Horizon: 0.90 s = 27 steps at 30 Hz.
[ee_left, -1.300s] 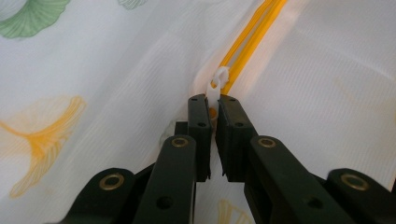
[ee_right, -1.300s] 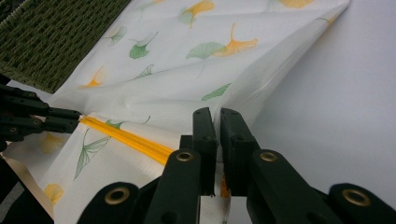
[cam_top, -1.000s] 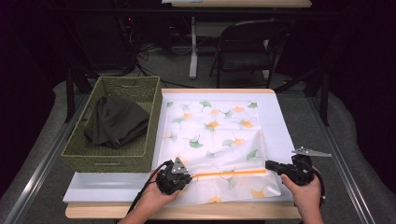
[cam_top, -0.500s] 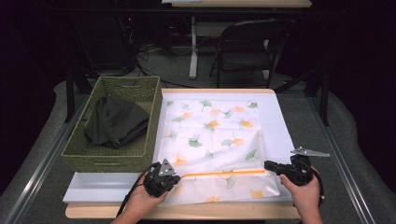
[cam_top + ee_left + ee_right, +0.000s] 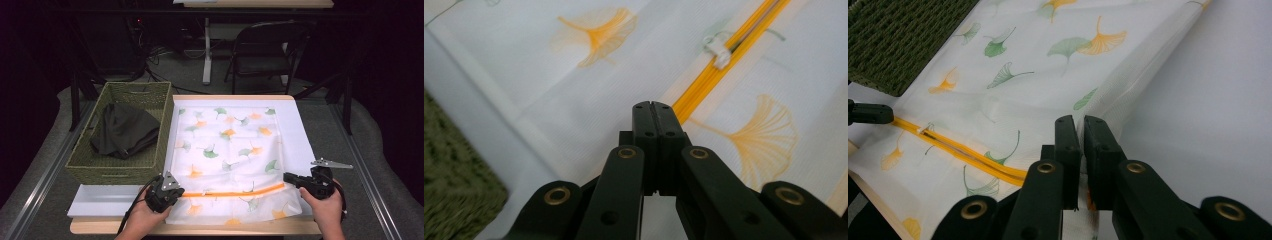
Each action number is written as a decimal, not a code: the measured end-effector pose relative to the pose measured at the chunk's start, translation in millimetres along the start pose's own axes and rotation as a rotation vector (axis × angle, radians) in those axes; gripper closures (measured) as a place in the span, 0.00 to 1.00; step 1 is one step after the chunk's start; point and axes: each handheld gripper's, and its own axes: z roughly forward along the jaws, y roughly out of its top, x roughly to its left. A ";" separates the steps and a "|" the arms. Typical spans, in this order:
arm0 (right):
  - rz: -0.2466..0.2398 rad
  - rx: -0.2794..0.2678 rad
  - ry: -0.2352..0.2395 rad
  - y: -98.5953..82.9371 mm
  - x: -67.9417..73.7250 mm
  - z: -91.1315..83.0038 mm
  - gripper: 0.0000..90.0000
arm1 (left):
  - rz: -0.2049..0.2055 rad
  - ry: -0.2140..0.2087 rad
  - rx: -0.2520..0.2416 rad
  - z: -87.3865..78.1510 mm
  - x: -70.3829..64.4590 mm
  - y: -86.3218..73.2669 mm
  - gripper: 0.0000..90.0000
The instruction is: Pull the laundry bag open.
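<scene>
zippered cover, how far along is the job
Done: the zippered cover lies flat on the white board. In hand: the left claw and right claw each pinch one end of the orange zipper. Left: apparently lifting or folding it; the basket holds only dark cloth.

Your sheer white ginkgo-printed mesh cloth bag [image 5: 227, 150] looks finely ribbed and matt (its orange zipper [image 5: 719, 60] plasticky), the green woven wicker basket [image 5: 117, 167] rough, the pale wooden desk [image 5: 200, 229] smooth.
</scene>
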 end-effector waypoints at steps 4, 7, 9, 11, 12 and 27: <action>0.001 0.003 0.005 -1.1 1.6 1.3 0.95 | -0.010 -0.043 -0.006 7.4 -6.1 10.4 0.94; 0.002 0.005 0.004 -1.7 0.8 1.8 0.95 | -0.017 -0.074 -0.014 14.4 -10.8 18.7 0.88; -0.001 0.006 0.003 -1.9 0.0 2.1 0.95 | -0.018 -0.085 -0.012 19.2 -13.8 24.6 0.85; 0.001 0.009 0.004 -2.0 -0.1 2.0 0.95 | -0.017 -0.094 -0.004 24.5 -16.2 29.4 0.82; 0.001 0.010 0.004 -2.1 -0.2 2.1 0.95 | -0.025 -0.095 -0.006 27.5 -17.7 31.0 0.80; 0.007 0.007 -0.001 -3.4 -1.3 3.6 0.94 | -0.049 -0.071 0.023 47.1 -20.3 39.8 0.83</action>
